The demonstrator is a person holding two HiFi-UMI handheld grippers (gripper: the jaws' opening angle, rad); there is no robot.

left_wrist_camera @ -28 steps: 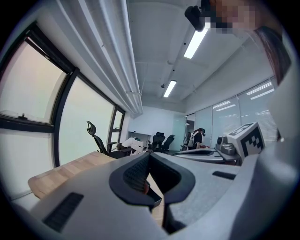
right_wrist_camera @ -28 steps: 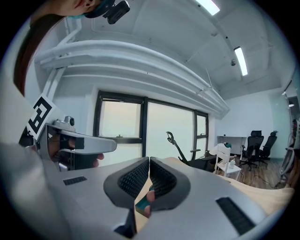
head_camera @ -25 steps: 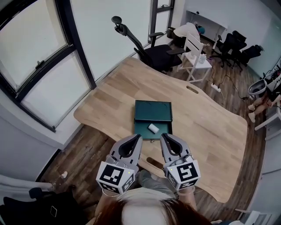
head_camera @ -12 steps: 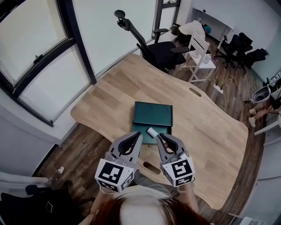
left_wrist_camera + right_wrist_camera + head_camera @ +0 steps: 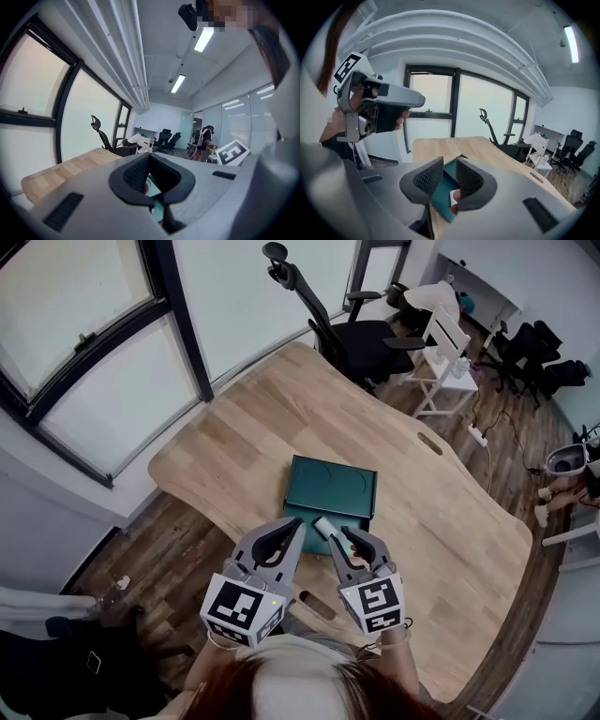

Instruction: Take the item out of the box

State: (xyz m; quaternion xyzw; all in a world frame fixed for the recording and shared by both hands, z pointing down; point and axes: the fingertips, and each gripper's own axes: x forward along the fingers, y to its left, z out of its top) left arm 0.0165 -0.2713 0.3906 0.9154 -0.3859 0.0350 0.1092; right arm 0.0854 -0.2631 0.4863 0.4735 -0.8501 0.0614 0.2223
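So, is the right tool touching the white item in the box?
Cannot tell. In the right gripper view the right tool's opening jaws show the white item between them, one jaw overlapping it; neither contact nor gap is plain.

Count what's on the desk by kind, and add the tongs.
green box: 1
white item, lying in the green box: 1
tongs: 2 (left tongs shut, nothing in them; right tongs opening, with the white item showing through the gap but not pressed)
Total: 4
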